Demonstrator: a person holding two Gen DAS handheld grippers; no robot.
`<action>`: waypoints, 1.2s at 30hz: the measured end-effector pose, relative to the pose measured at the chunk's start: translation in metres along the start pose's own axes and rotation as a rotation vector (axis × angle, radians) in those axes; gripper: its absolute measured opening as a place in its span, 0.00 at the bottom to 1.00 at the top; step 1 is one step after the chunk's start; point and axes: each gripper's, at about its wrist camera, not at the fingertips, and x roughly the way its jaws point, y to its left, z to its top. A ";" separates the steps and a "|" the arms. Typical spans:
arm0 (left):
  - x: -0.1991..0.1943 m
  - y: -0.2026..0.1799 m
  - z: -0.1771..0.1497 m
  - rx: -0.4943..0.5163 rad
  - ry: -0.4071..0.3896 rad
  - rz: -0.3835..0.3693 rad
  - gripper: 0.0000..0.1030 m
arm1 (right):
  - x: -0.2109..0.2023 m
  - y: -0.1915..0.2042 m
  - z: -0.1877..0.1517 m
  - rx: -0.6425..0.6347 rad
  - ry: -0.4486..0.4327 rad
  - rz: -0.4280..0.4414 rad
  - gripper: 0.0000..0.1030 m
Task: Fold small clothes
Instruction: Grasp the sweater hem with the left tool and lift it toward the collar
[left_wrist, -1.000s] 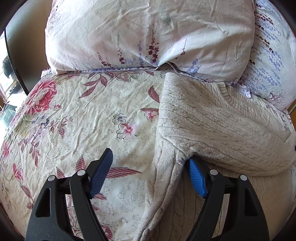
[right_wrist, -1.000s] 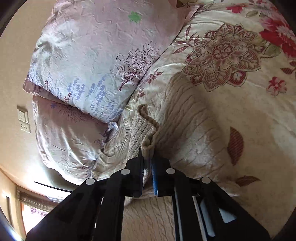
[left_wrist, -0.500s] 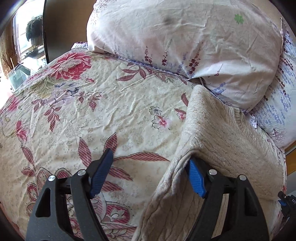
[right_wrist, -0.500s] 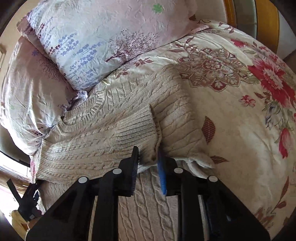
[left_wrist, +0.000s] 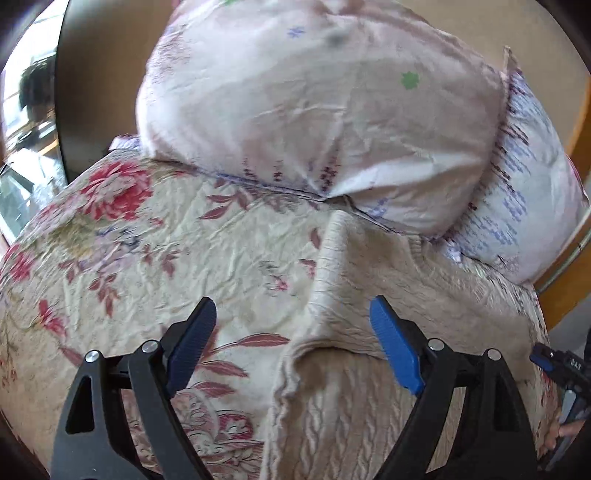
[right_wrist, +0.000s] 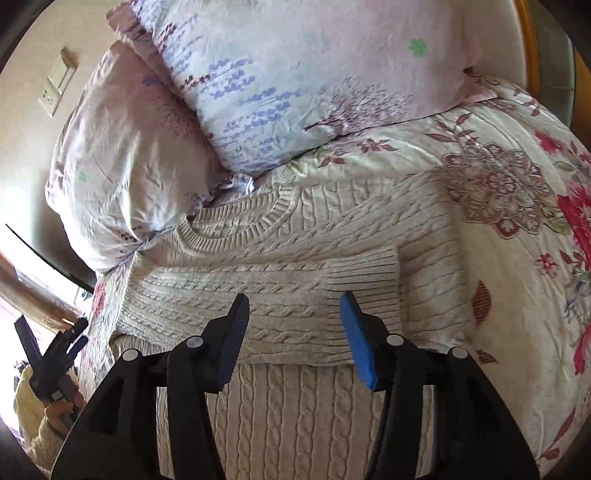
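A cream cable-knit sweater lies on the floral bedspread, its neck toward the pillows. One sleeve is folded flat across its chest, with the ribbed cuff at the right. My right gripper hovers over that sleeve with its jaws opening and nothing pinched between them. In the left wrist view the sweater shows its folded side edge. My left gripper straddles that edge from above, jaws opening wide, pads clear of the knit. Each gripper also shows at the edge of the other's view: the right gripper, the left gripper.
Two pale floral pillows are stacked at the head of the bed, touching the sweater's collar. A wall socket is behind them. A dark panel and a bright window stand at the left, and a wooden frame at the right.
The right gripper let go of the sleeve cuff and its jaws spread; the sleeve now lies flat across the sweater. The left gripper lifted back off the folded edge and widened a little.
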 end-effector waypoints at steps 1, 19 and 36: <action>0.008 -0.016 -0.001 0.058 0.017 -0.019 0.83 | 0.006 0.001 0.001 -0.002 0.014 -0.021 0.62; -0.003 0.033 -0.042 -0.042 0.251 -0.144 0.82 | -0.072 -0.079 -0.039 0.122 0.073 -0.033 0.92; -0.065 0.052 -0.137 -0.199 0.444 -0.411 0.65 | -0.077 -0.103 -0.147 0.380 0.340 0.469 0.66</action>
